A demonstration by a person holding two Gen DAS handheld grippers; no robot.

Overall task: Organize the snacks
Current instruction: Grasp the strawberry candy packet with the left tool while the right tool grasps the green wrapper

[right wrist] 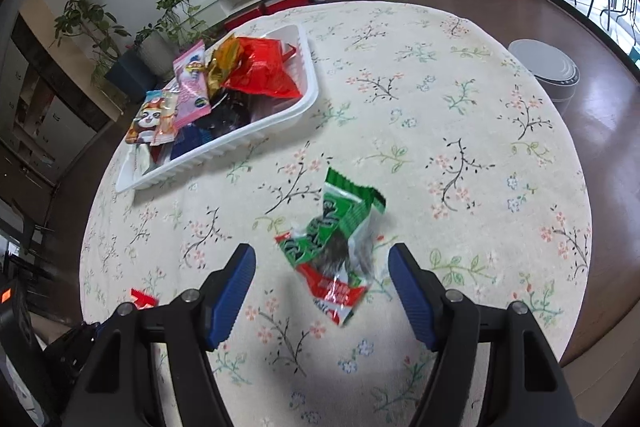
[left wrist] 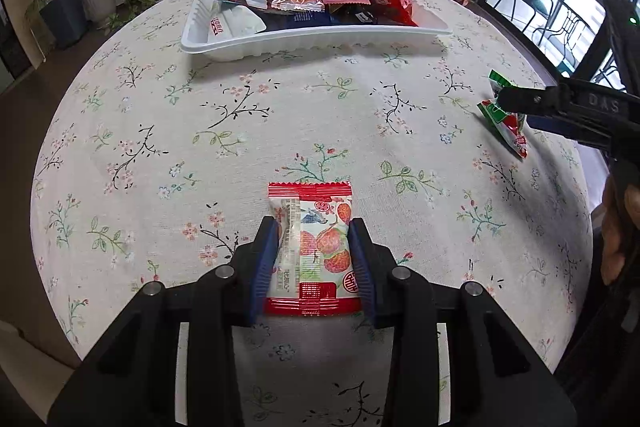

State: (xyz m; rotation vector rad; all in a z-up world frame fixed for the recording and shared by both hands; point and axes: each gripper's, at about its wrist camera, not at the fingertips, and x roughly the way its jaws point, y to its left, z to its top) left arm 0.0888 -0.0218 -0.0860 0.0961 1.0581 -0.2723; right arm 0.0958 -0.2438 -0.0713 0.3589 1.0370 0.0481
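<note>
Pinching a red-and-white snack packet (left wrist: pixel 310 251) on the flowered surface (left wrist: pixel 240 131), the left hand-held gripper (left wrist: pixel 314 251) holds it by both sides. From the right wrist, the right hand-held gripper (right wrist: pixel 322 279) stands wide around a green packet (right wrist: pixel 336 247), untouched; a white tray (right wrist: pixel 224 147) of snacks sits beyond.

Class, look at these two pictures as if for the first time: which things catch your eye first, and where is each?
The white tray heaped with bright snack packets at the far side of the flowered tablecloth. Nearer, the left gripper has its jaws closed on a red and white packet. A crumpled green packet lies between the right gripper's open jaws.
</note>
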